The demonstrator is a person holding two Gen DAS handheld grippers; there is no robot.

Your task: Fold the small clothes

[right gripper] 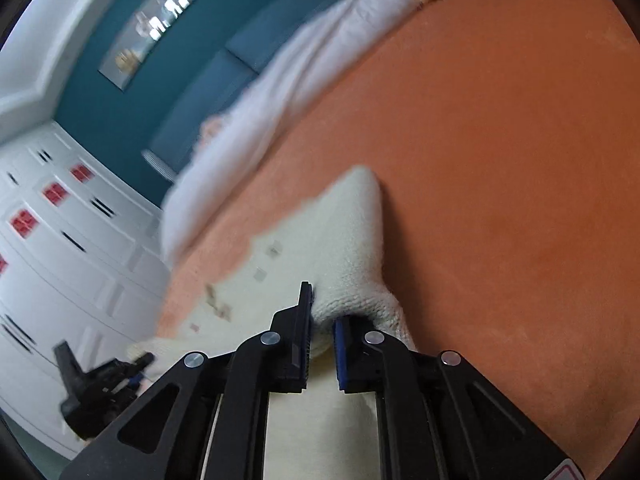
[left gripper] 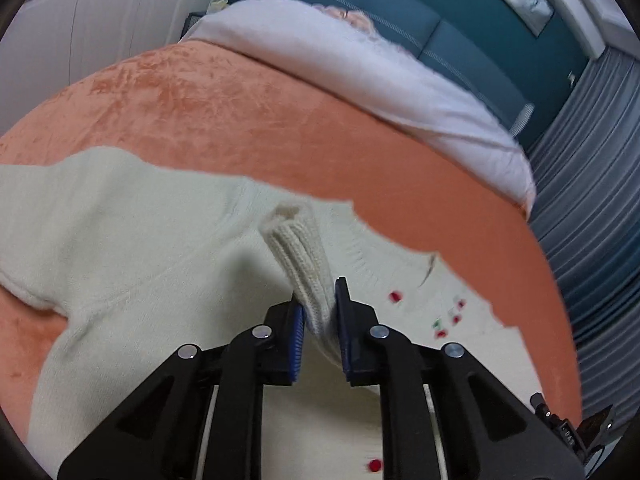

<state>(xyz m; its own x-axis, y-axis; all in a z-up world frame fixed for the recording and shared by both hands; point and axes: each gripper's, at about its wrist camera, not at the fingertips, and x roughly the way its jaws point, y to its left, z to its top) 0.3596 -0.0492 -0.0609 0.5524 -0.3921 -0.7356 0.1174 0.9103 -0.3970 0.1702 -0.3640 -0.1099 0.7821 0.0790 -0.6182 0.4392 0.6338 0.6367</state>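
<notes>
A cream knit sweater point(left gripper: 132, 232) with small red and green motifs lies on an orange blanket point(left gripper: 248, 120). My left gripper point(left gripper: 320, 312) is shut on the sweater's ribbed edge point(left gripper: 298, 256), which stands up as a fold between the blue pads. In the right wrist view my right gripper point(right gripper: 322, 312) is shut on another bunched part of the sweater point(right gripper: 352, 248), lifted a little off the blanket point(right gripper: 500, 184). The left gripper shows as a dark shape at the lower left of that view point(right gripper: 100, 388). The right gripper's edge shows in the left wrist view point(left gripper: 576, 428).
A white duvet point(left gripper: 360, 64) lies folded back at the head of the bed, against a teal padded headboard point(left gripper: 460, 32). Grey curtains point(left gripper: 592, 220) hang on one side. White cupboards with red panels point(right gripper: 60, 216) stand on the other side.
</notes>
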